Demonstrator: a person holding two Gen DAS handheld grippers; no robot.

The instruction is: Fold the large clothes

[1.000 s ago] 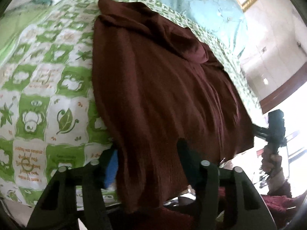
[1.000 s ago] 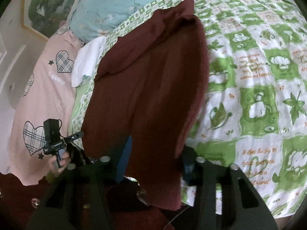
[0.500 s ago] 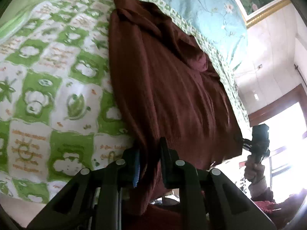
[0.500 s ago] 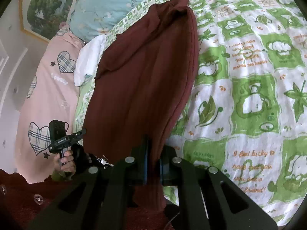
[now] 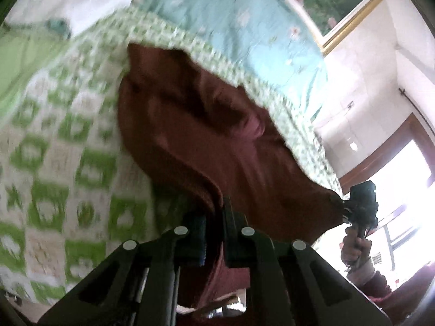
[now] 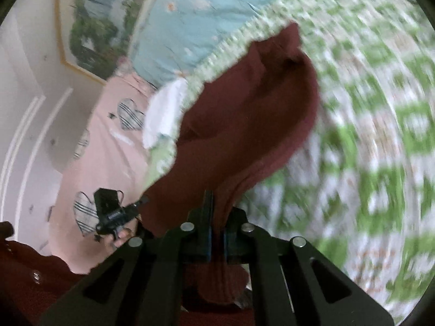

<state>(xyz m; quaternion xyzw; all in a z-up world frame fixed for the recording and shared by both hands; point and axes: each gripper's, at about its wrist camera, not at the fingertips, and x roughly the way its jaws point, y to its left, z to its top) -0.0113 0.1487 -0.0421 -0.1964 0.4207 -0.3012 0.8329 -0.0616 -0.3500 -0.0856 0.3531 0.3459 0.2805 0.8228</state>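
On the bed (image 5: 62, 168), over the green-and-white quilt, the maroon garment (image 5: 206, 141) lies stretched toward the blue pillow (image 5: 244, 21). The left gripper (image 5: 214, 217) has its jaws clenched on one near hem corner; the right gripper (image 6: 216, 217) pinches the other, cloth bunched between its fingers. Motion blur smears the quilt's pattern in both views. The garment's near edge disappears behind the gripper bodies, and its far end is crumpled and hard to read.
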